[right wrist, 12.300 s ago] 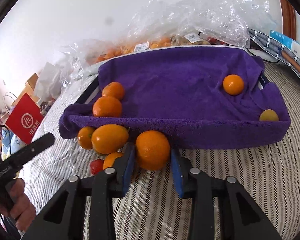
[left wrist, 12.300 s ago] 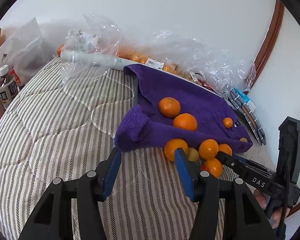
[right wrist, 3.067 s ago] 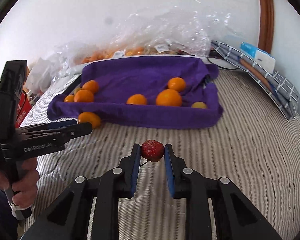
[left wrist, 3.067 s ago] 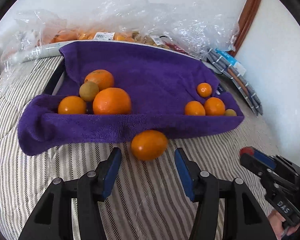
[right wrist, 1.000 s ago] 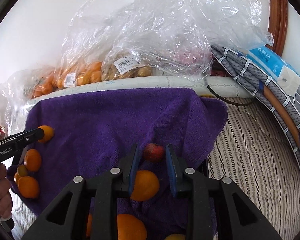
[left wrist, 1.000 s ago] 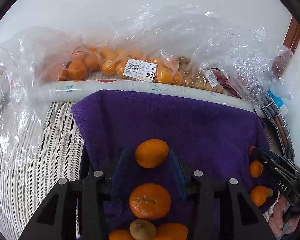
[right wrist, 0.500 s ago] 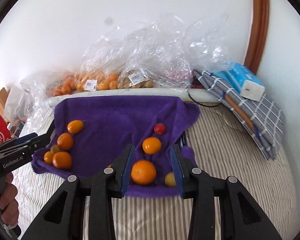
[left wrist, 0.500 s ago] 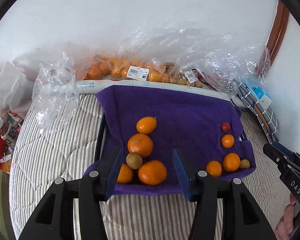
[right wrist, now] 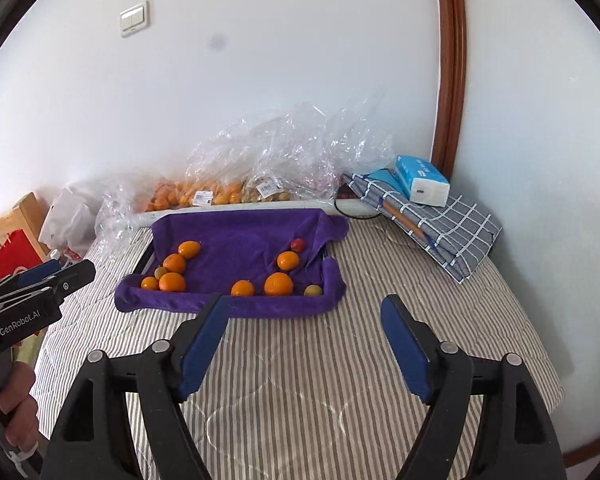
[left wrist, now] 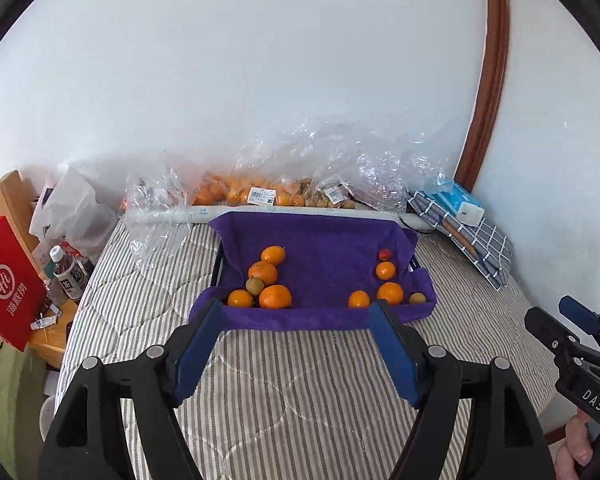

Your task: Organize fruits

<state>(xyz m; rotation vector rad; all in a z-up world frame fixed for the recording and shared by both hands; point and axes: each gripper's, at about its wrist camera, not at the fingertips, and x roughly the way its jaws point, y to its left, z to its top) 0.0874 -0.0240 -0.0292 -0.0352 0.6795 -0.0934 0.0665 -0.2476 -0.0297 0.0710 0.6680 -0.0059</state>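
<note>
Both claws are being opened with nothing between the jaws: left gripper point(left wrist: 296, 344) and right gripper point(right wrist: 304, 342) are held above the striped mattress point(left wrist: 300, 400), near its front edge. Fruits have been sorted on the purple towel point(left wrist: 320, 240): 5 in a left cluster point(left wrist: 264, 280), 5 toward the right side point(left wrist: 384, 284), probably so groups are kept apart.
</note>
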